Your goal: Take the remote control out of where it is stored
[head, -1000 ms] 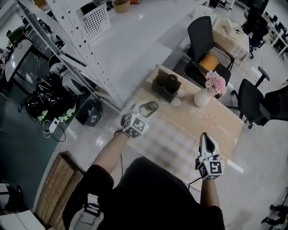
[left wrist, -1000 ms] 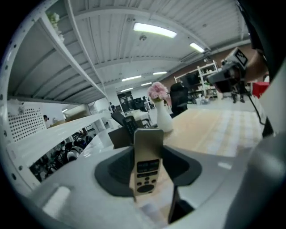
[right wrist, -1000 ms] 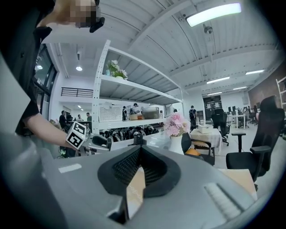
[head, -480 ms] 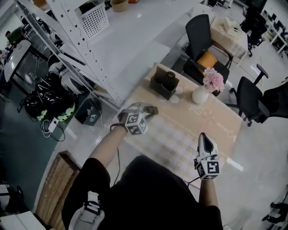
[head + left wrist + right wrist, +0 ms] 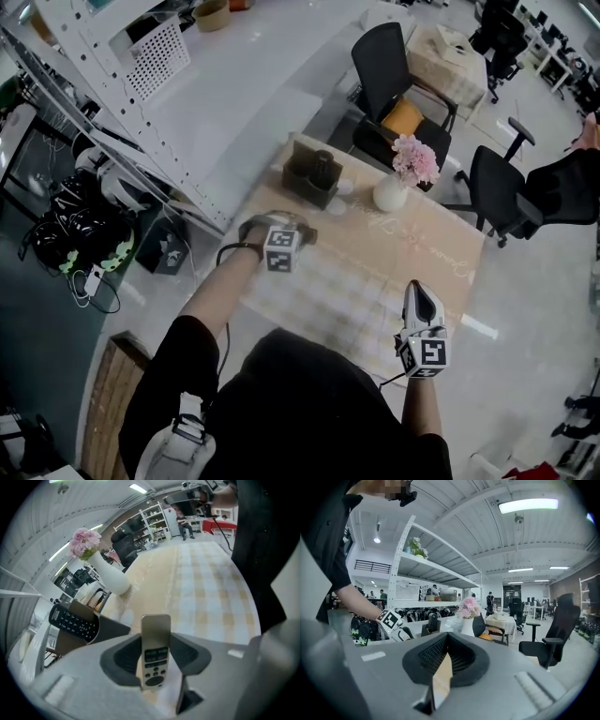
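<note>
Remote control [image 5: 154, 654], gripped in left tool [image 5: 156, 644]

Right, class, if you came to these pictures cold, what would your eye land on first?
First, the silver remote gripped upright in the left gripper over the checked table. Next, the pink flowers in a white vase at the table's far side, and beside them a dark holder with a black remote standing in it.

Checked table [image 5: 412, 253], dark holder [image 5: 302, 180], white flower vase [image 5: 387, 195]
</note>
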{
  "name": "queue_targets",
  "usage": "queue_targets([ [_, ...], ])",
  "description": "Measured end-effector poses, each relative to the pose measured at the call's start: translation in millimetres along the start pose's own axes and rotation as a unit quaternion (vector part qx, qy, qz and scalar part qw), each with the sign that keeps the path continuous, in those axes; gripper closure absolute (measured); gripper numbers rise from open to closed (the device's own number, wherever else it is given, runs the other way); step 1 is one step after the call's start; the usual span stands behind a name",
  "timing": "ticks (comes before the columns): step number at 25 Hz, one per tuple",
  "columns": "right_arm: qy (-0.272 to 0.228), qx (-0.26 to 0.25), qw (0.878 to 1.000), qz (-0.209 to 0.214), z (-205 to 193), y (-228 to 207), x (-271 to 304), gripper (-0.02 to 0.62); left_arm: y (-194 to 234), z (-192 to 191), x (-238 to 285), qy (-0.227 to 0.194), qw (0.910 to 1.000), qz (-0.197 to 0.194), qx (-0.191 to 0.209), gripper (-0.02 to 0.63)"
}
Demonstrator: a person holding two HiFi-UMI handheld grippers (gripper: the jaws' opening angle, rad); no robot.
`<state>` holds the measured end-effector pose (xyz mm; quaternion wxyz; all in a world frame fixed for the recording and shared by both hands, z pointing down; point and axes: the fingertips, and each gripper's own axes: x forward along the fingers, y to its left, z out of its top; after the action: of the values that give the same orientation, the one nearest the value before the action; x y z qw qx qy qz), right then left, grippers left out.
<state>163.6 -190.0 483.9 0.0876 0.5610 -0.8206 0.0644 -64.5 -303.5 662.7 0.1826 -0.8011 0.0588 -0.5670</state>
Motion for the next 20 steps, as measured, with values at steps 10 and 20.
queue_targets([
  [10,0.019,0.001,0.999,-0.028,-11.5,-12.1,-1.2,0.591,-1.7,7.0,34.4,0.010,0.9984,-0.050,0.025,0.422],
  [20,0.031,0.022,0.997,-0.061,-25.1,-22.3,-4.6,0.591,-9.6,-1.1,57.4,0.033,0.9925,-0.112,0.034,0.423],
])
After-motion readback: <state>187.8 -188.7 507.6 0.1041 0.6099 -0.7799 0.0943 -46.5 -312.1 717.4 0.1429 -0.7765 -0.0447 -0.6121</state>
